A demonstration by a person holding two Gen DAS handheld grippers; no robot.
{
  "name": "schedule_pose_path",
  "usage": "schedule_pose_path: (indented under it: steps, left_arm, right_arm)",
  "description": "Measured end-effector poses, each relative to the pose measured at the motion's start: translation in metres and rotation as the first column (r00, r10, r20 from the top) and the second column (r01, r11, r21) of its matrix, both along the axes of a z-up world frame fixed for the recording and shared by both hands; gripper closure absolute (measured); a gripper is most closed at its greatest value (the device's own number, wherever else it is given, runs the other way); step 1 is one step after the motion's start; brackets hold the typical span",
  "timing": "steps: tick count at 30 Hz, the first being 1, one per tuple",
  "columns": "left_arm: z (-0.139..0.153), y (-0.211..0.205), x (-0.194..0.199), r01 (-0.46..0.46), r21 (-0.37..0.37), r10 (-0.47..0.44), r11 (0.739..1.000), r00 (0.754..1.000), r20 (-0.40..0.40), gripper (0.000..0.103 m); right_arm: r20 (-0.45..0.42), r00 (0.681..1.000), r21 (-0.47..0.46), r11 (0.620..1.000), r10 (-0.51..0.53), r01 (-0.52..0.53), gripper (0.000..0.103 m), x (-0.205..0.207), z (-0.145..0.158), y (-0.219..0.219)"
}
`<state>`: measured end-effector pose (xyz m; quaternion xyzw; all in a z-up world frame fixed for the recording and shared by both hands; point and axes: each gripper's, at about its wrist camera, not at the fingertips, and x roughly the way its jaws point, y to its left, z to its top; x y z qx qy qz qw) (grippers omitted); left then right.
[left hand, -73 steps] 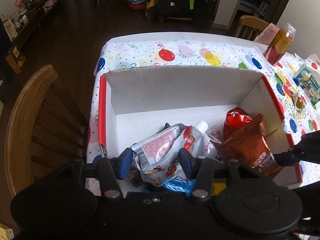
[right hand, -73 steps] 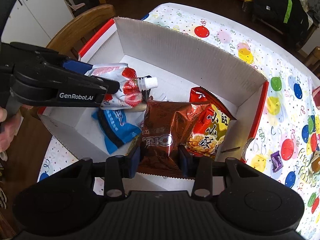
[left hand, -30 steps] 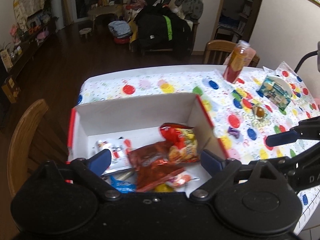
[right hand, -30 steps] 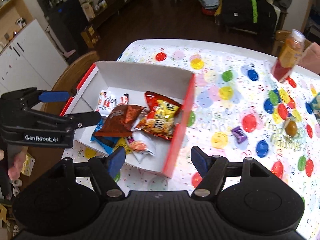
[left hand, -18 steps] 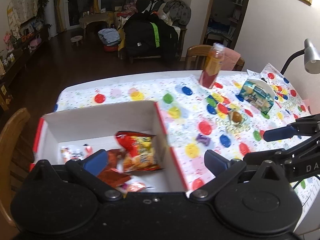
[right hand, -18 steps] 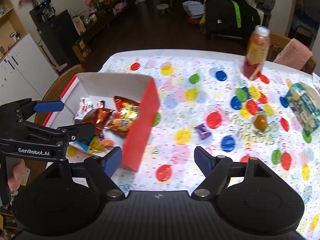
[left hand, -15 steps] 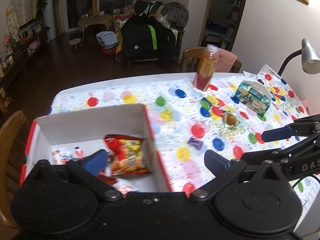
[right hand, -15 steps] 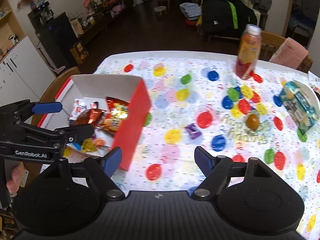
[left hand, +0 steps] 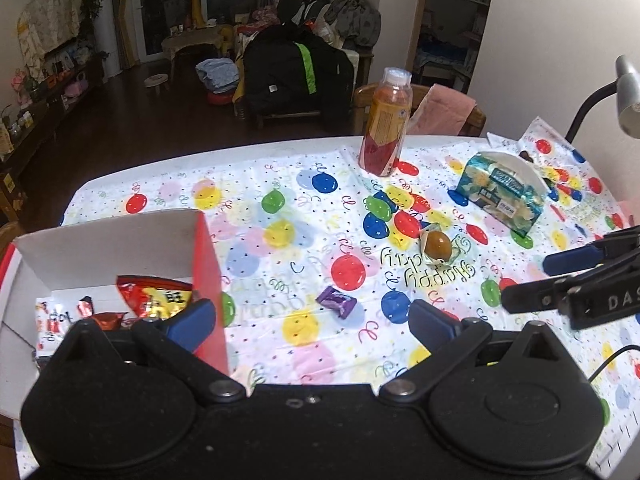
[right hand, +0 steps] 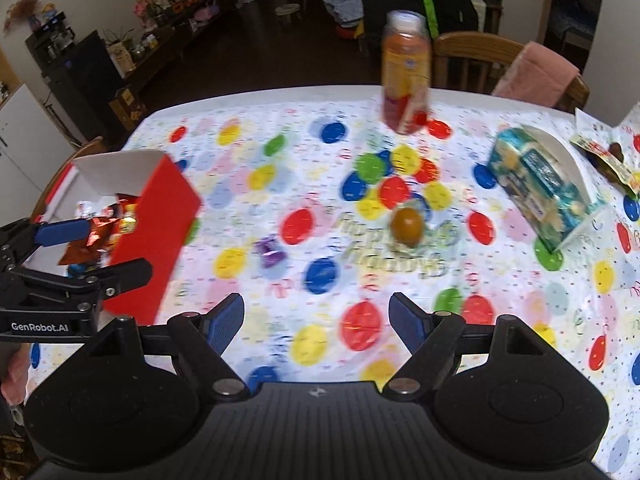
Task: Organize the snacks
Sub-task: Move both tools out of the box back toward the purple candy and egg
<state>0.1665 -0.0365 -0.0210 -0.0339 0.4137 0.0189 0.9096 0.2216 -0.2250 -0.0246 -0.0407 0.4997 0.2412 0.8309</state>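
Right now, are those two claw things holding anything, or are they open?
Left gripper: open, holding nothing.
Right gripper: open, holding nothing.

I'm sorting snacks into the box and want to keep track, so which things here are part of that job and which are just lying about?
Part of the job:
box
snack bags already in the box
purple candy
brown wrapped egg
blue-green packet
left gripper and right gripper, both open and empty

Just lying about:
bottle, possibly
lamp
chair
pink cloth
black bag
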Motion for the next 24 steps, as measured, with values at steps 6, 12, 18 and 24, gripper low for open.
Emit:
schedule_pose_path:
  steps: [6, 12, 18, 24]
  left_arm:
    - [-0.026, -0.019, 0.022, -0.05, 0.009, 0.05, 0.999, 0.999, -0.02, 0.001]
    - [-0.055, -0.03, 0.041, -0.085, -0.002, 0.084, 0.996, 0.994, -0.065, 0.003]
    - [-0.077, -0.033, 0.063, -0.133, -0.024, 0.13, 0.991, 0.986, -0.101, 0.008]
    - [-0.095, -0.035, 0.079, -0.165, -0.036, 0.159, 0.986, 0.979, -0.124, 0.013]
  right_arm:
    - [-0.024, 1.0, -0.034, 0.999, -0.002, 0.001, 0.024, 0.038, -0.019, -0.024]
    - [-0.024, 0.999, -0.063, 0.998, 0.025, -0.027, 0.024, 0.07, -0.037, -0.031]
    - [-0.039, 0.998, -0.084, 0.995, 0.047, -0.05, 0.024, 0.098, -0.056, -0.029]
    - [-0.052, 0.997, -0.087, 0.994, 0.061, -0.065, 0.034, 0.123, -0.073, -0.018]
